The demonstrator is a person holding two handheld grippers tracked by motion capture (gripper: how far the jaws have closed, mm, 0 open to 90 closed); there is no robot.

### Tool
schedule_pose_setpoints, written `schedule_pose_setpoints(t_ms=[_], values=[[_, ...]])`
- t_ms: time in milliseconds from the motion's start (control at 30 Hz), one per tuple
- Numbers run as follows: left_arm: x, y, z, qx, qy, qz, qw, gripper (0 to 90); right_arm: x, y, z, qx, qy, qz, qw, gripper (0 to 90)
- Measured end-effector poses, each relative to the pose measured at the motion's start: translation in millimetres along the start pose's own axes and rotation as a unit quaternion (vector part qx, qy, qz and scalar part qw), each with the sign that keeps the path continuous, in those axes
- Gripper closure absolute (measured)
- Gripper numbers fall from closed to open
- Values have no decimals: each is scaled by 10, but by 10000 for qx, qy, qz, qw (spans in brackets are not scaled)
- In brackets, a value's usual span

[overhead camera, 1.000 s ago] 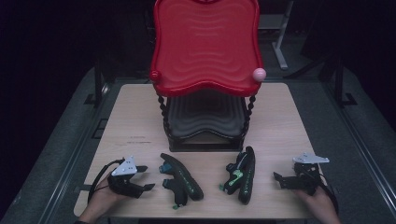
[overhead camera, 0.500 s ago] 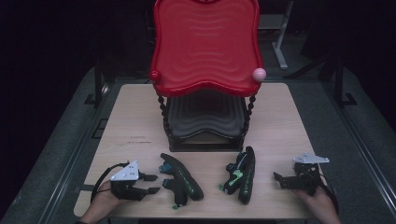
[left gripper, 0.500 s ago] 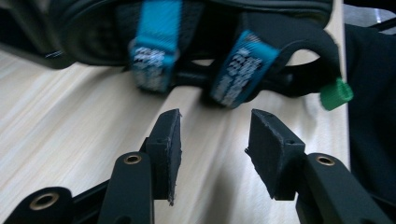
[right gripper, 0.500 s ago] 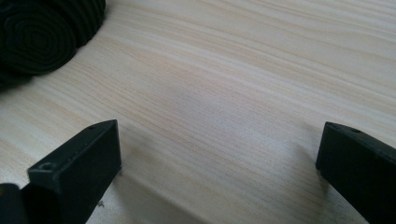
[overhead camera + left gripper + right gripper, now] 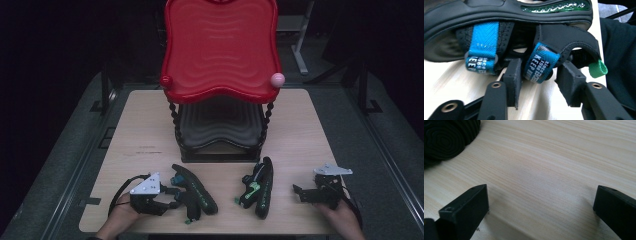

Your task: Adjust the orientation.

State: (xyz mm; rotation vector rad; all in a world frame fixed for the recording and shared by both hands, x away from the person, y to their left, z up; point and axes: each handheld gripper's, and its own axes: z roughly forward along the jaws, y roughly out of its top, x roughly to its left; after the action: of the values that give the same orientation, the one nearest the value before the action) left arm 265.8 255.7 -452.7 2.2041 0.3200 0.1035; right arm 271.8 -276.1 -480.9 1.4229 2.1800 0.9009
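Observation:
Two black sandals with blue straps and green trim lie on their sides near the front of the wooden table (image 5: 145, 125). My left gripper (image 5: 172, 199) is at the left sandal (image 5: 199, 192). In the left gripper view its jaws have just been closing on the sandal's (image 5: 499, 15) blue-tabbed strap (image 5: 540, 66); the strap fills the gap between the pads (image 5: 514, 80). The right sandal (image 5: 260, 187) lies apart from my right gripper (image 5: 300, 192). That gripper (image 5: 541, 205) stands open over bare wood, with the sandal's ribbed sole (image 5: 444, 140) off to one side.
A two-tier stand occupies the middle of the table: a red wavy tray (image 5: 220, 50) on top and a black tray (image 5: 220, 125) below, on twisted black posts. A pink ball (image 5: 277, 79) and a red ball (image 5: 166, 80) sit at the red tray's front corners.
My left gripper has moved right up to the left sandal and its jaws have narrowed around the strap. The right gripper and right sandal have stayed put.

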Motion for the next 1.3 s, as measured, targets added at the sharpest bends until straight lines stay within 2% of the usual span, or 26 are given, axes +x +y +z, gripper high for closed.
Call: schedule_pose_setpoints(t_ms=[167, 300, 500, 800, 933, 1133, 1300], values=[[-3, 29, -11, -42, 48, 139, 9999, 661, 0, 0, 0, 0, 0, 1, 10000, 0], [-7, 56, -36, -148, 77, 165, 9997, 679, 0, 0, 0, -1, 1, 1, 10000, 0], [0, 69, -171, -433, 60, 32, 9990, 688, -1, -1, -1, 0, 5, 0, 10000, 0], [-3, 45, -357, -638, 125, -125, 9978, 692, -1, -1, -2, 0, 7, -3, 10000, 0], [-2, 51, -425, -698, 87, -266, 9972, 693, -1, -1, -2, 1, 8, -5, 10000, 0], [0, 74, -391, -693, -20, -303, 9971, 692, -1, -1, -2, 0, 8, -4, 10000, 0], [44, 150, -285, -802, -116, -330, 9962, 691, -1, -1, -2, 2, 7, -5, 10000, 0]])
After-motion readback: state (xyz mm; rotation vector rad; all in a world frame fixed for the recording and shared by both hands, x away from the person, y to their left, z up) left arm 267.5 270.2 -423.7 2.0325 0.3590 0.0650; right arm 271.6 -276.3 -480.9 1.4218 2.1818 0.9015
